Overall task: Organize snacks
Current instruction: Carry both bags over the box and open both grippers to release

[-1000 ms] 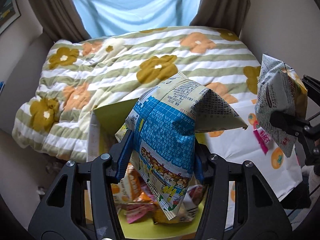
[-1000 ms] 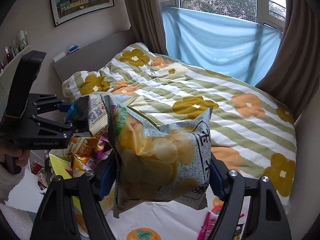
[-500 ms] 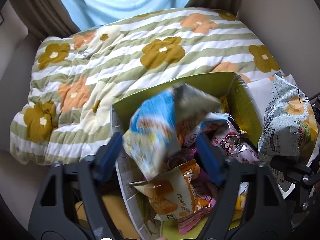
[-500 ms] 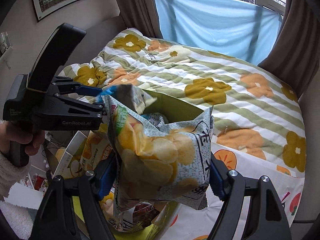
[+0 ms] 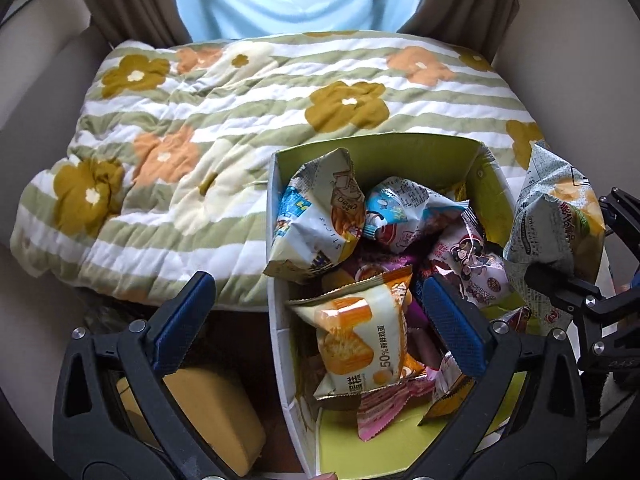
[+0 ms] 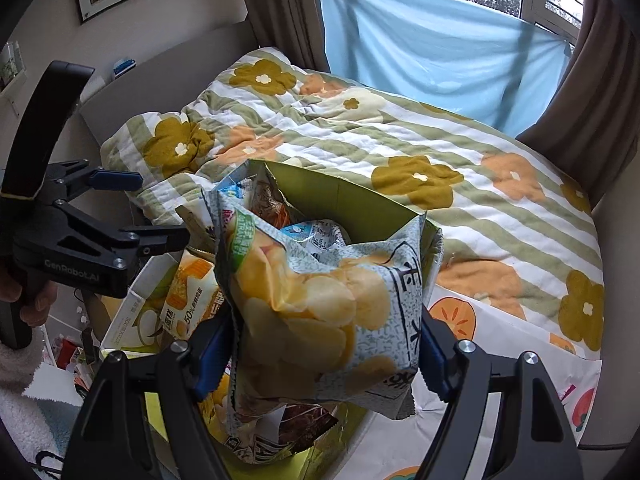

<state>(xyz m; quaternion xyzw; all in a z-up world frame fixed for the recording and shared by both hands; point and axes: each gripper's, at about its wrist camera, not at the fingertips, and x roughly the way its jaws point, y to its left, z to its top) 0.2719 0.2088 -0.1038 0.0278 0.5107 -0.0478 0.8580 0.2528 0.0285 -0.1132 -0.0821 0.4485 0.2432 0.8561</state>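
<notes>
The left gripper [image 5: 318, 312], jaws opening and empty, hangs over the green snack box [image 5: 404, 148]. The right gripper [image 6: 320, 350] clamps a potato chip bag [image 6: 320, 304], lower centre of its view.

The right gripper [image 6: 326, 354] is clamping a bag of potato chips [image 6: 320, 312] between its blue pads, holding it upright over a green-lined box [image 6: 360, 204] that is sitting beside the bed. Other snack packets are lying in the box, among them an orange and white one [image 6: 190, 300] near its left wall. At the left edge, a hand [image 6: 30, 300] is gripping the handle of the left gripper [image 6: 132, 208], whose jaws are opening with nothing between them. A flowered, striped quilt [image 6: 400, 152] is covering the bed behind.
</notes>
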